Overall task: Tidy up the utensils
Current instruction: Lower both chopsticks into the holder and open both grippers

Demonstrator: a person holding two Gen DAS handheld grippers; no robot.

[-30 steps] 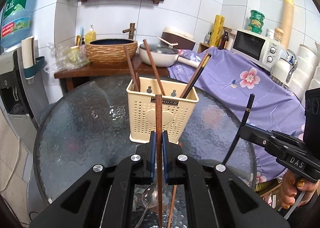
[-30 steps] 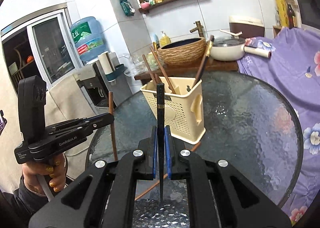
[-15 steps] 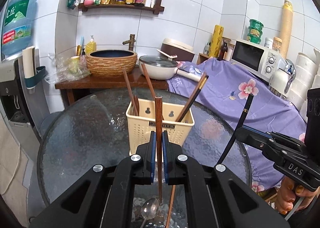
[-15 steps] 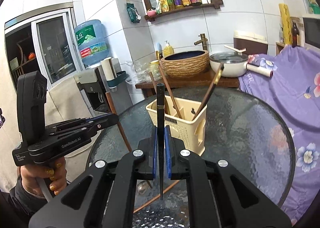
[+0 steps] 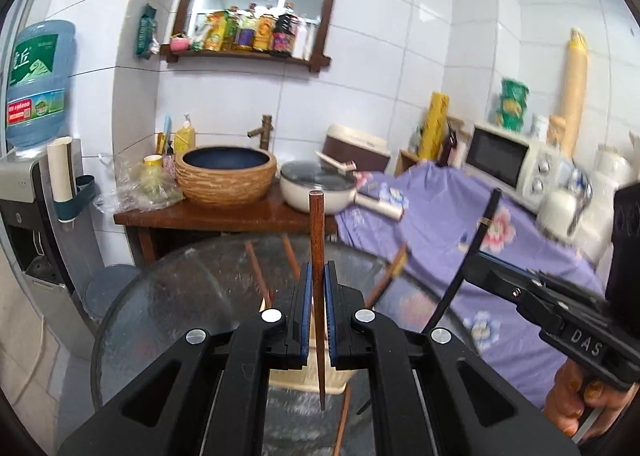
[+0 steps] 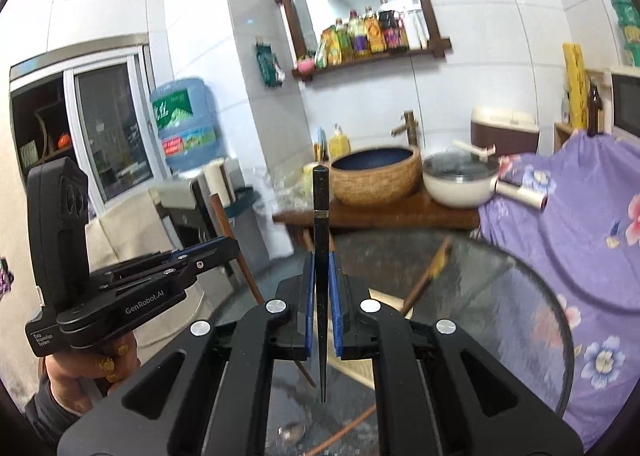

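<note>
My left gripper (image 5: pixel 316 276) is shut on a brown wooden chopstick (image 5: pixel 315 224) held upright, tip down. My right gripper (image 6: pixel 320 268) is shut on a black chopstick (image 6: pixel 321 208), also upright; it shows at the right of the left wrist view (image 5: pixel 472 256). The cream utensil basket (image 5: pixel 308 376) stands on the round glass table (image 5: pixel 180 296), mostly hidden behind my left fingers, with three chopsticks leaning out of it. In the right wrist view a spoon (image 6: pixel 292 432) and a brown chopstick (image 6: pixel 348 426) lie on the glass below my fingers.
A wooden side table (image 5: pixel 224 216) behind holds a woven basin (image 5: pixel 226 174) and a white pan (image 5: pixel 316 190). A purple flowered cloth (image 5: pixel 460 240) covers the counter at right, with a microwave (image 5: pixel 508 160). A water dispenser (image 5: pixel 28 192) stands at left.
Both grippers have risen and tilted up with their chopsticks, so the basket and table have dropped low in both views. The grips have not changed.
</note>
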